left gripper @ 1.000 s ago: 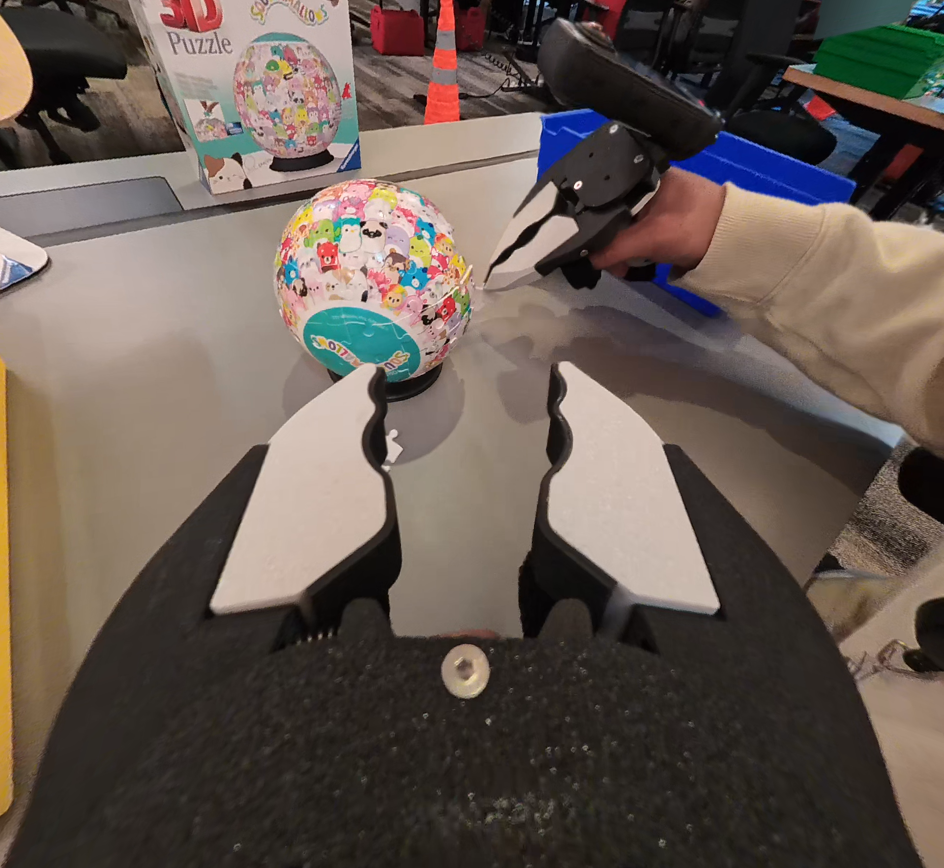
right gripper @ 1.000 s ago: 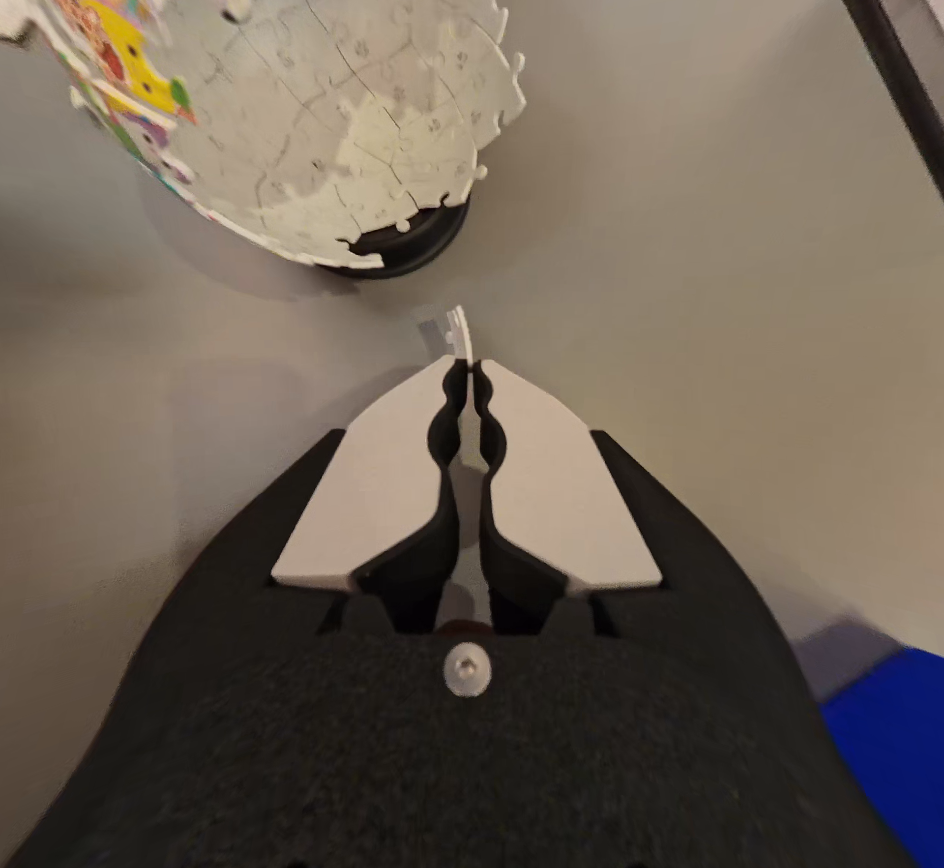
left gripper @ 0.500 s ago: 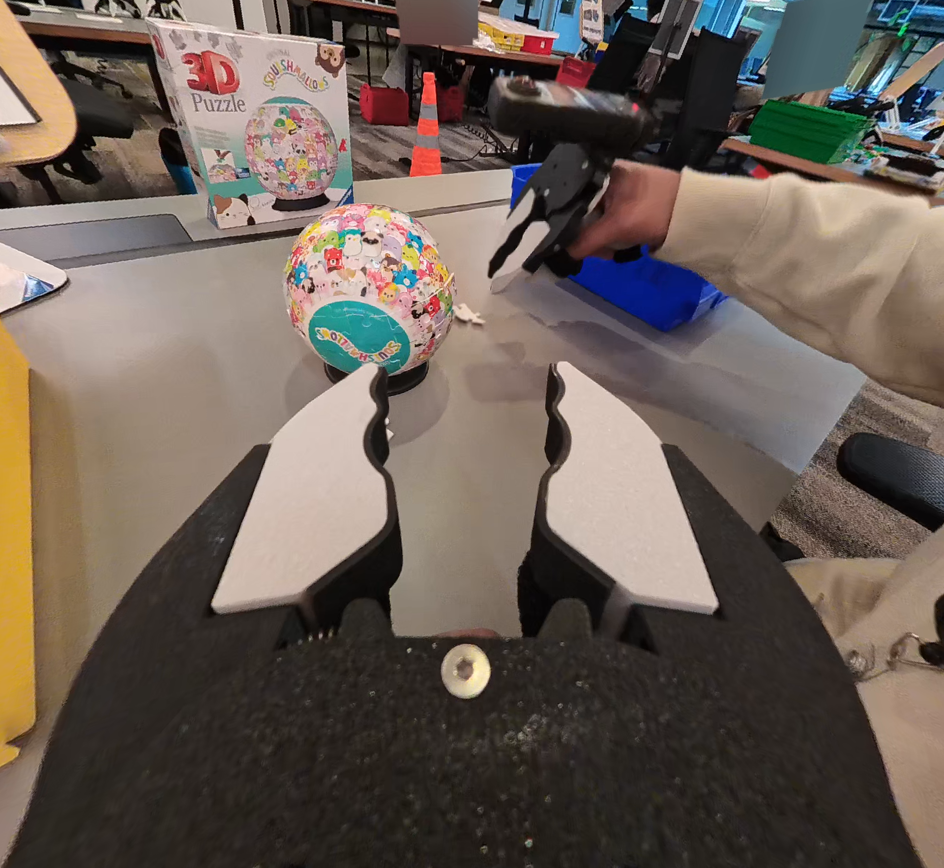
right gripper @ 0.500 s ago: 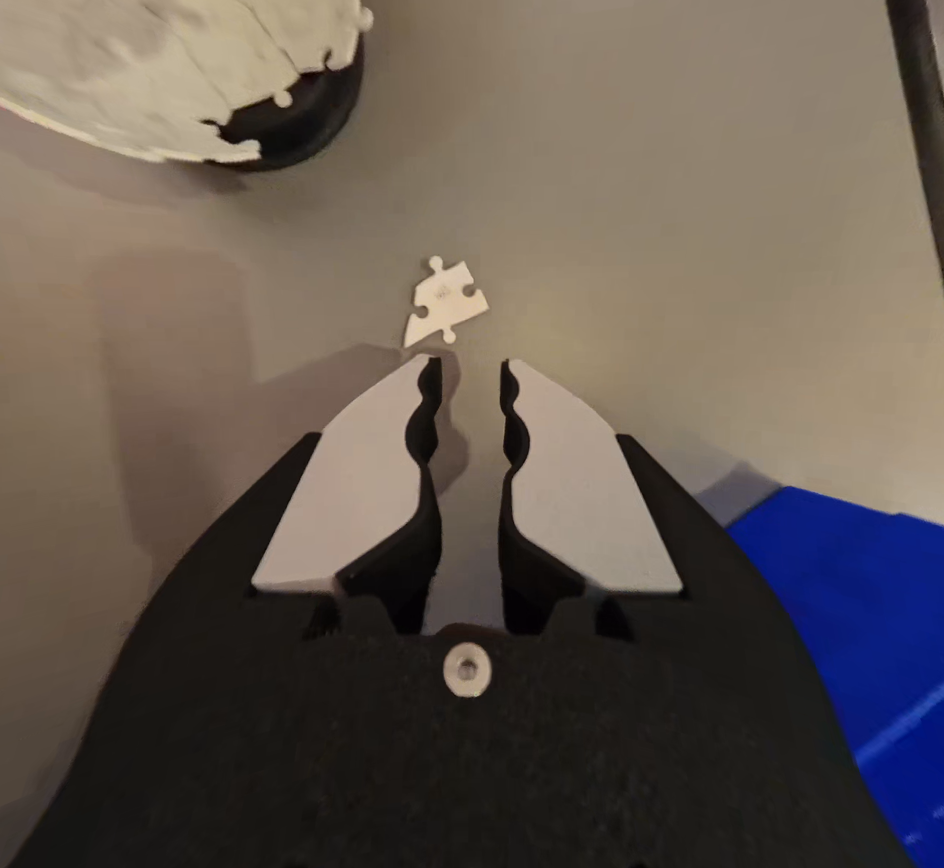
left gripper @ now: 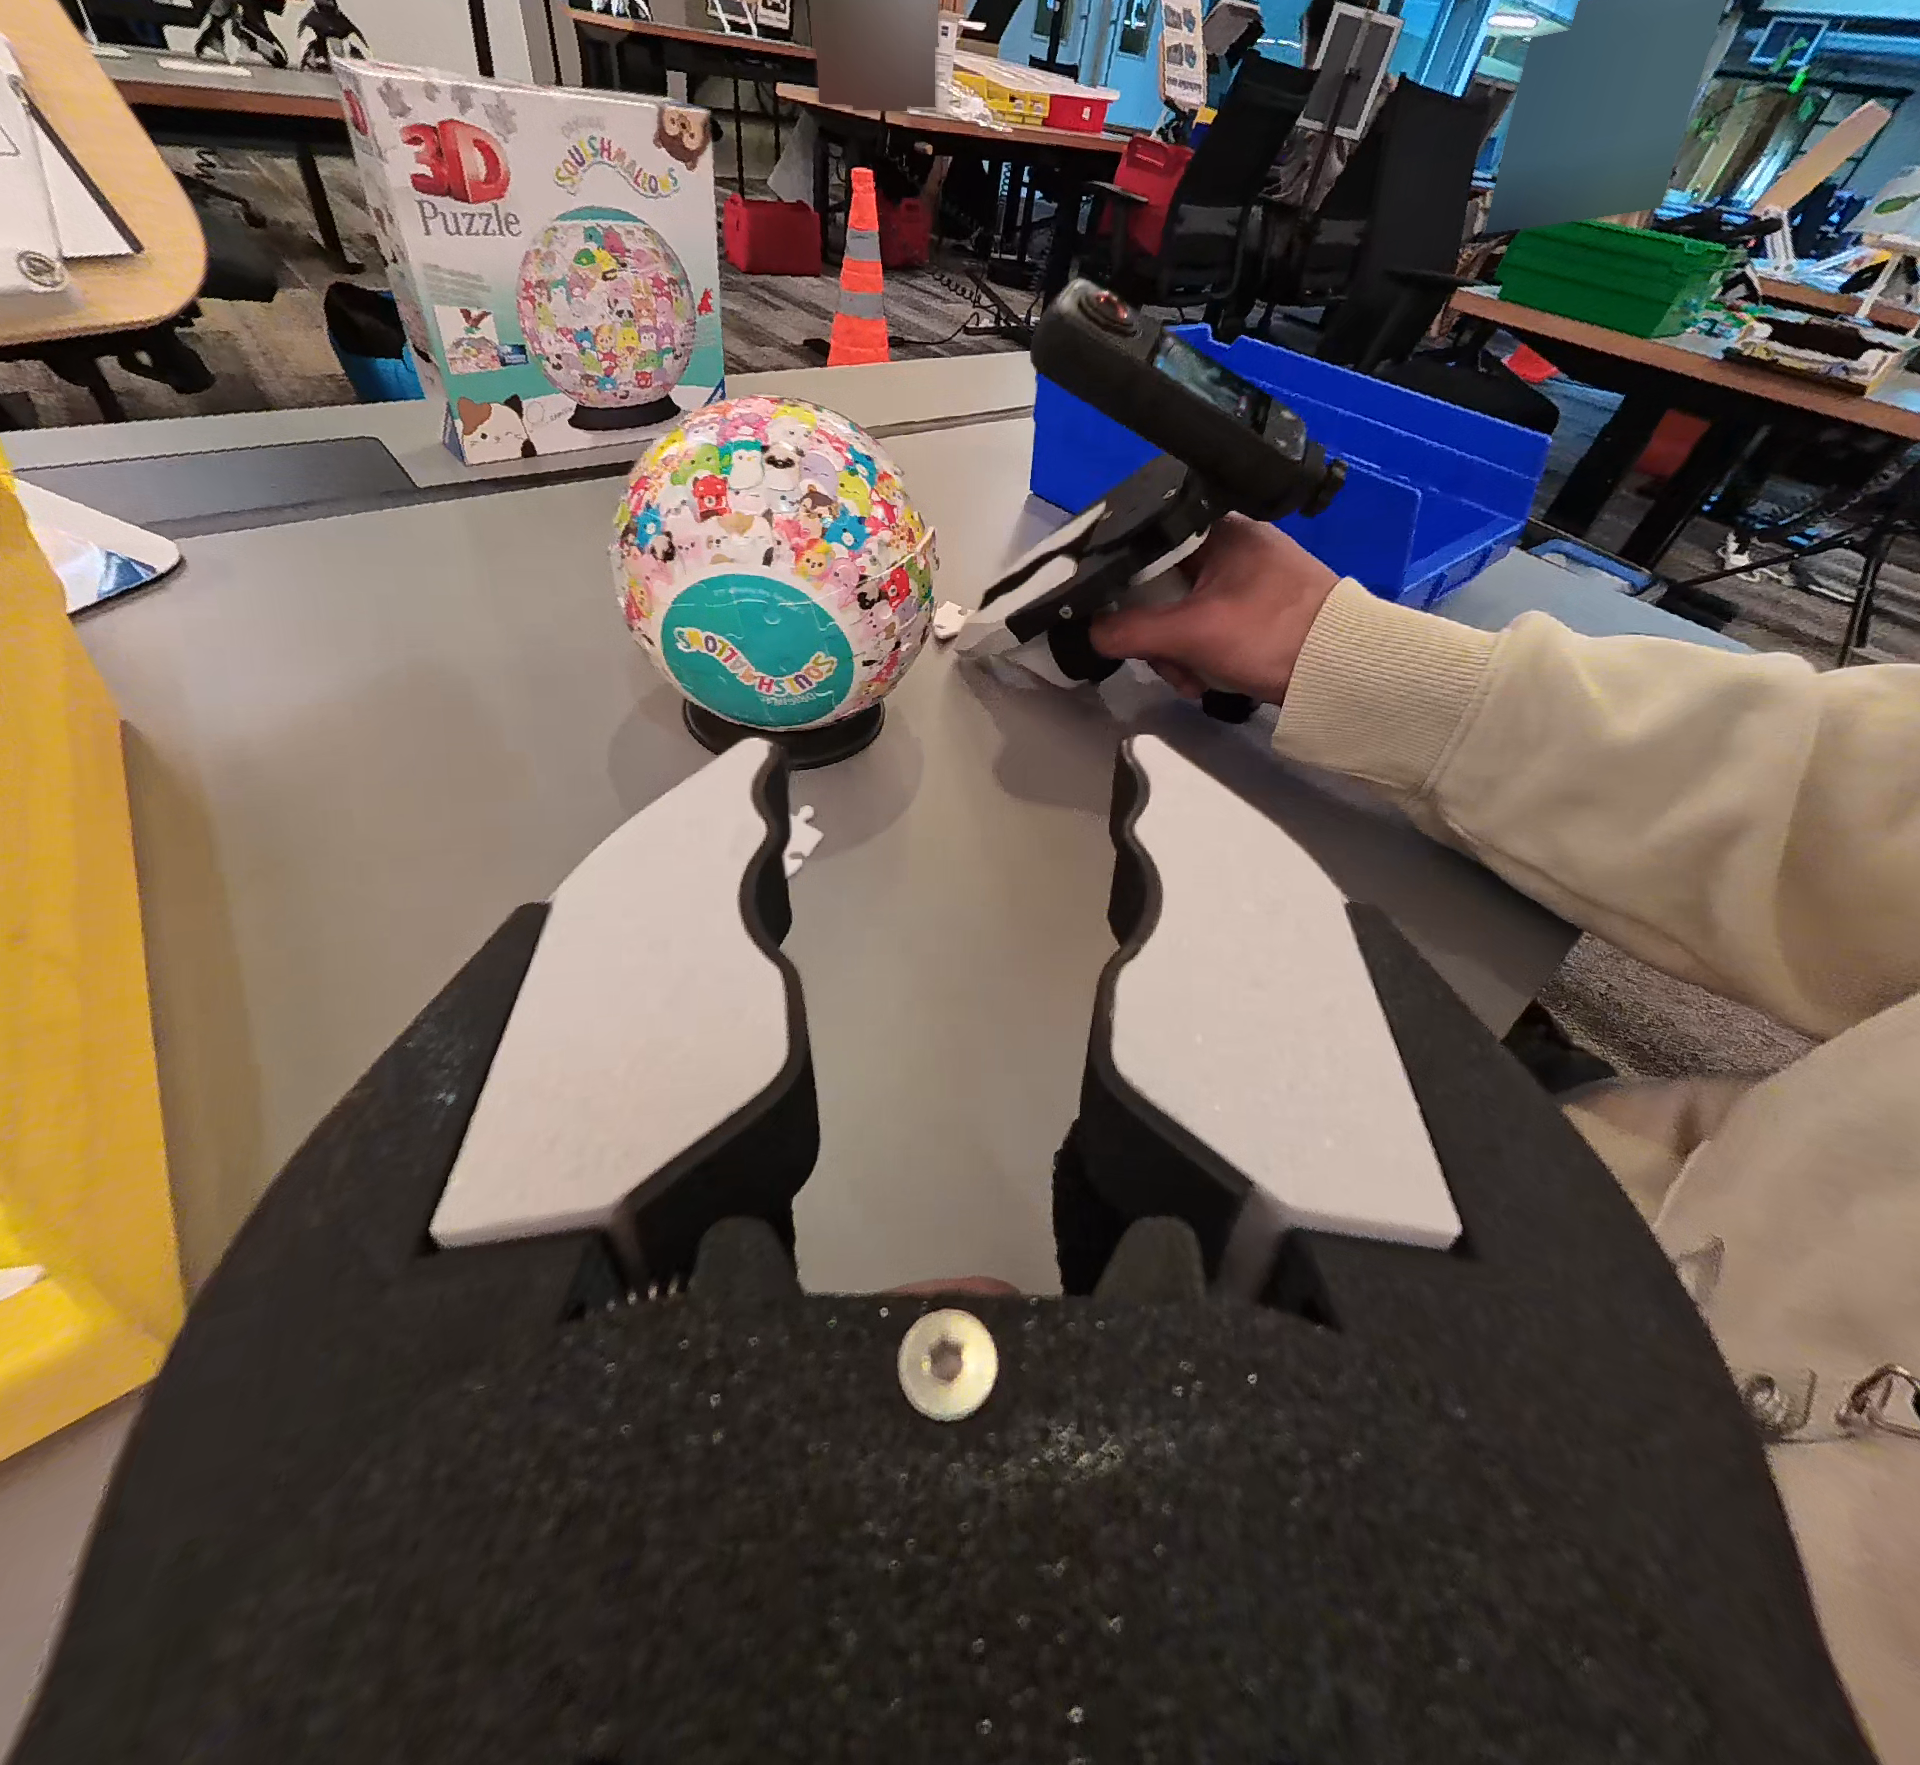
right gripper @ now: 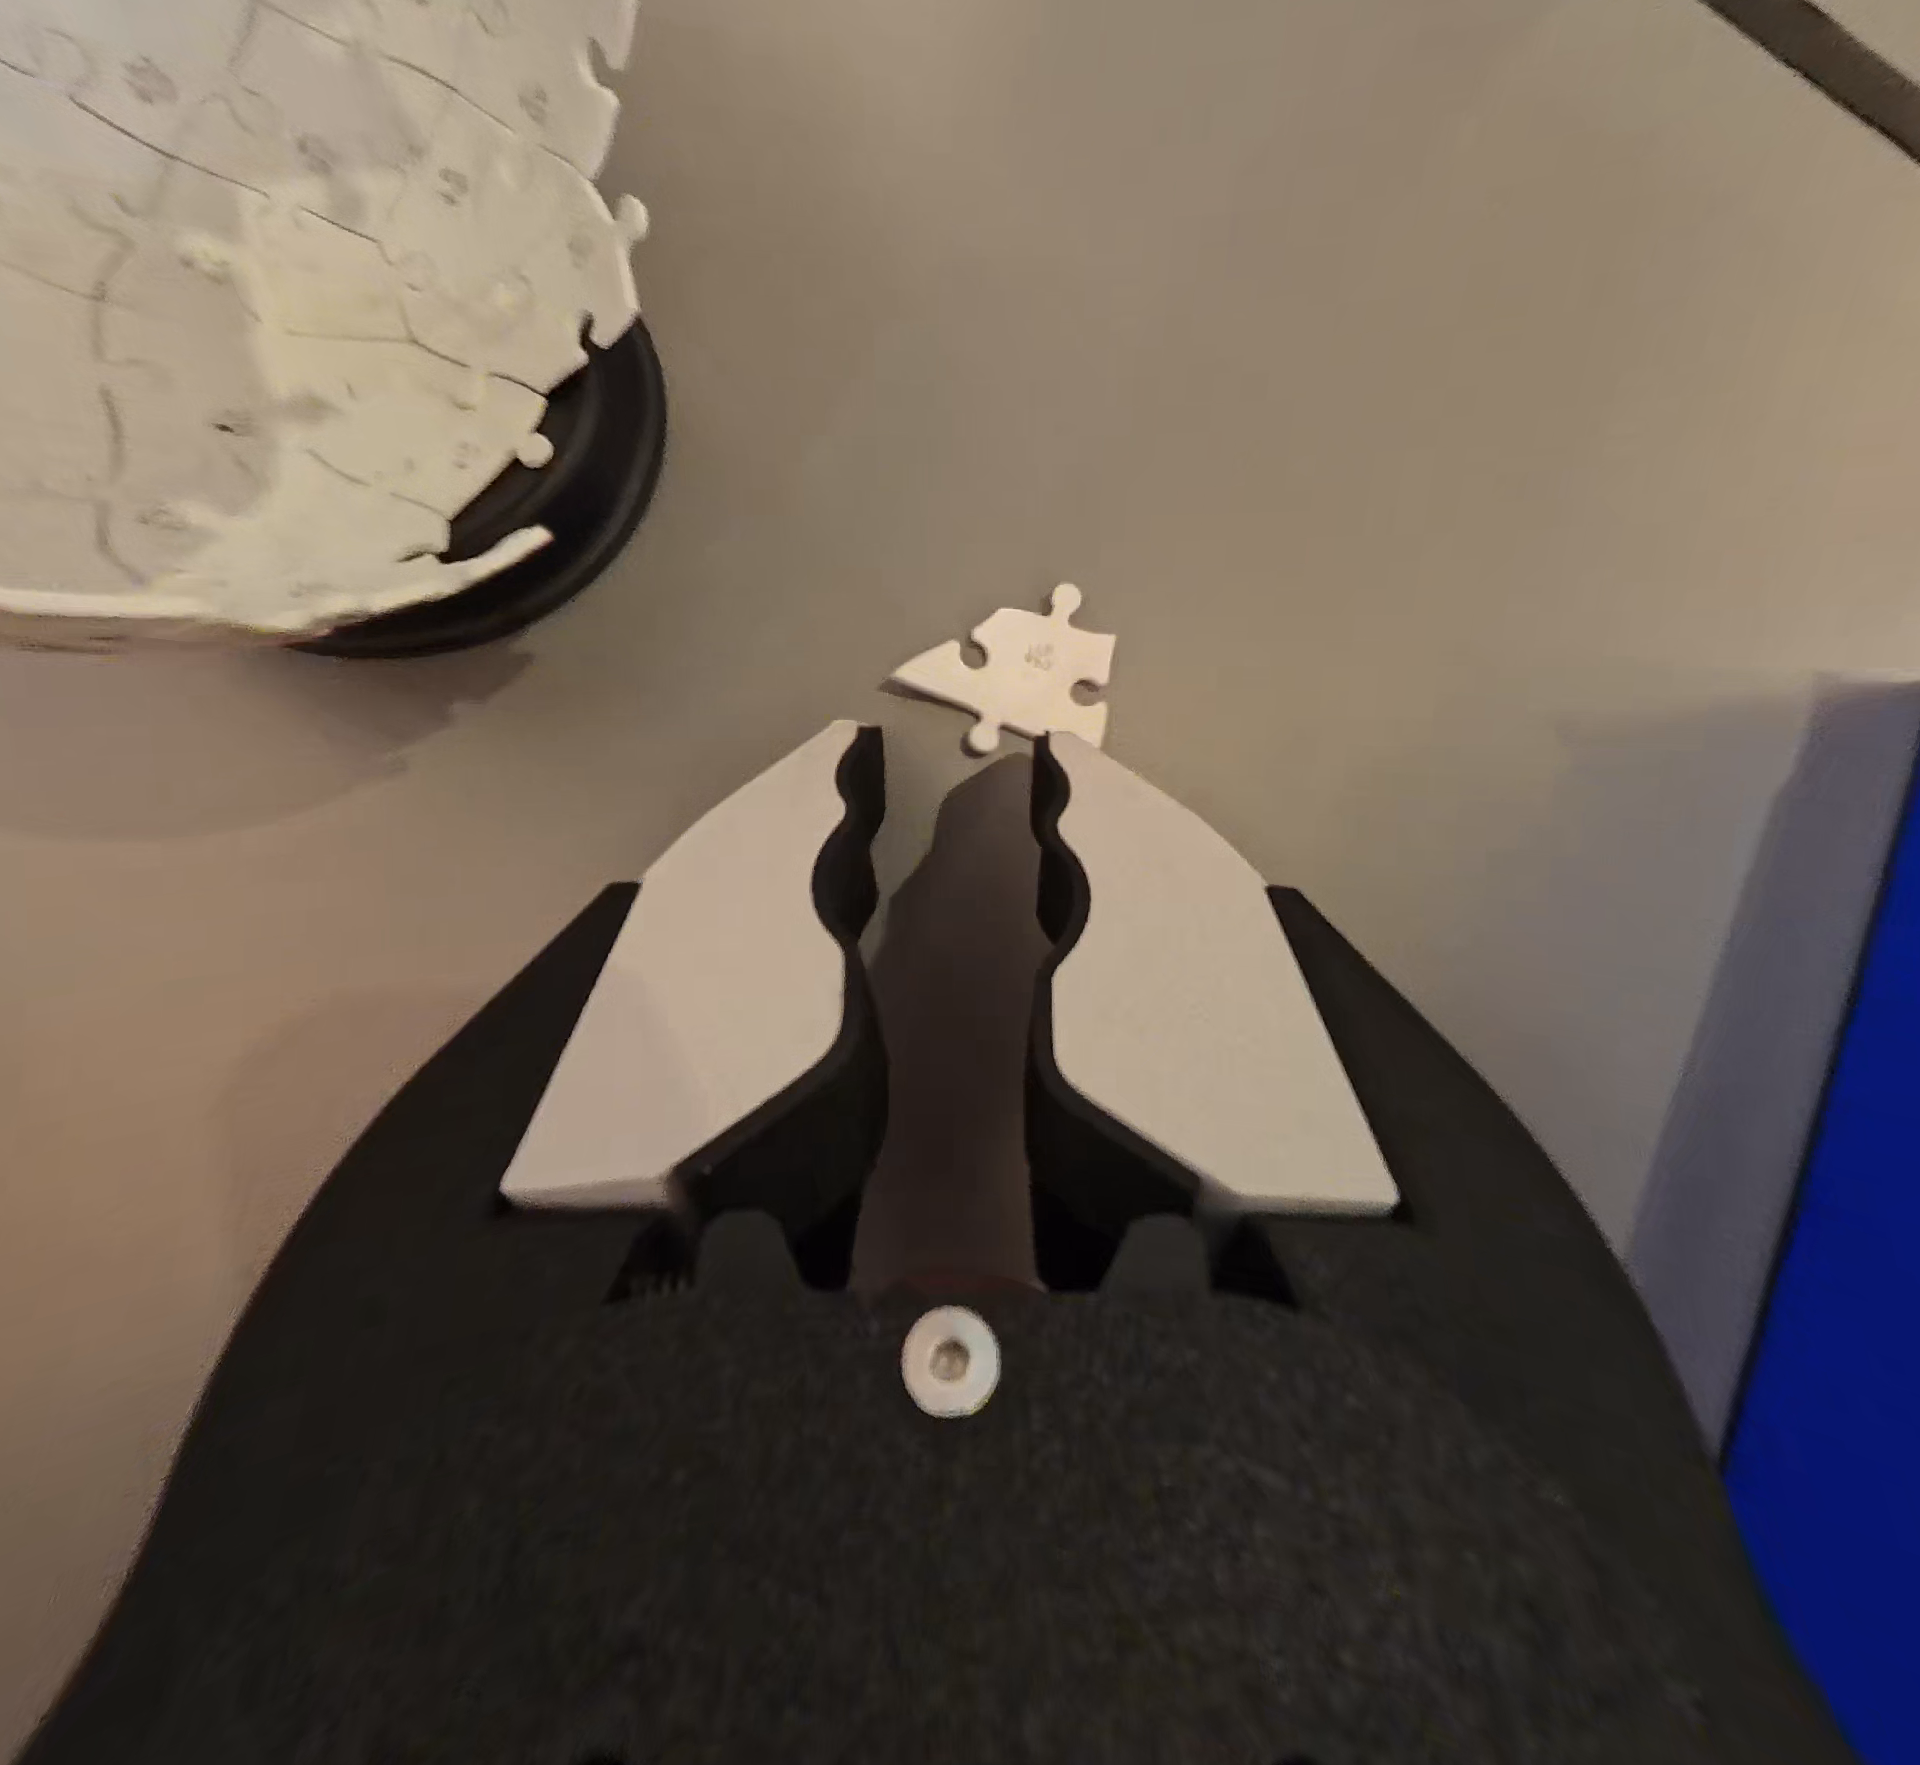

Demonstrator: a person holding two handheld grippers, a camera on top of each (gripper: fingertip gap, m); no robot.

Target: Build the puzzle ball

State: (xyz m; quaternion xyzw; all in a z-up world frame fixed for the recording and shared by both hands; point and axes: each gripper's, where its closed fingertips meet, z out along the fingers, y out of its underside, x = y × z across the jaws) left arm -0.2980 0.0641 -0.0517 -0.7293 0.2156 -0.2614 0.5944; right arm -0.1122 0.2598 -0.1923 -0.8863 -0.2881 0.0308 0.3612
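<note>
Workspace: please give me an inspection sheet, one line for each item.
Surface: grey table, bare in front.
Job's things: puzzle ball on black stand, shell open on one side; loose piece by right gripper; another piece near left gripper.
Clutter: puzzle box, blue bin, yellow object.
Grippers: both open, empty.
Cables: nothing seen on the table.
Surroundings: orange cone, desks, chairs.

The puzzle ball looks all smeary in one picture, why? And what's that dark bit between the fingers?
Right wrist view: the puzzle ball is close and blurred, while the loose puzzle piece stays fairly sharp; the dark patch is the right gripper shadowing the table. Left wrist view: the ball is crisp, edges bend from the wide lens.
</note>
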